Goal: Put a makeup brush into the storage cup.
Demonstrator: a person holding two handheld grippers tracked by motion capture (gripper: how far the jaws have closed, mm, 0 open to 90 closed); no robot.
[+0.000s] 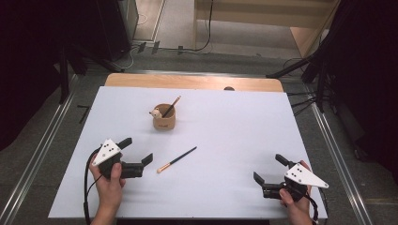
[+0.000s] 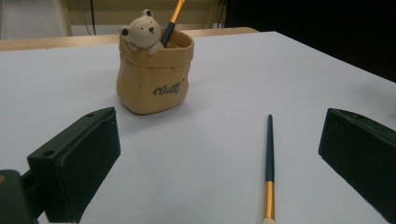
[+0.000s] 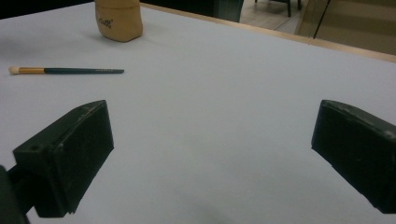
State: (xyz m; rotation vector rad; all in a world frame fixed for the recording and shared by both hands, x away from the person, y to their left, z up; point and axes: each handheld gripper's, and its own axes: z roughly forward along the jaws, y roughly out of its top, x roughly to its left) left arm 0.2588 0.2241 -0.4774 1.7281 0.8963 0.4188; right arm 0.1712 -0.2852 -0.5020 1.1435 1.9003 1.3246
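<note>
A tan bag-shaped pen holder (image 1: 164,118) (image 2: 154,77) (image 3: 119,18) with a small bear figure on its rim stands mid-table, with one brush upright in it (image 1: 171,107) (image 2: 170,21). A second brush (image 1: 177,159) (image 2: 269,168) (image 3: 65,71), dark handle with gold ferrule, lies flat on the white table in front of the holder. My left gripper (image 1: 138,151) (image 2: 219,158) is open near the table's front left, just left of the lying brush and empty. At the front right, my right gripper (image 1: 268,169) (image 3: 212,158) is also open and empty.
The white sheet (image 1: 234,126) covers the table, with a wooden edge (image 1: 192,82) at the far side. Dark stands and cables surround the table on the floor.
</note>
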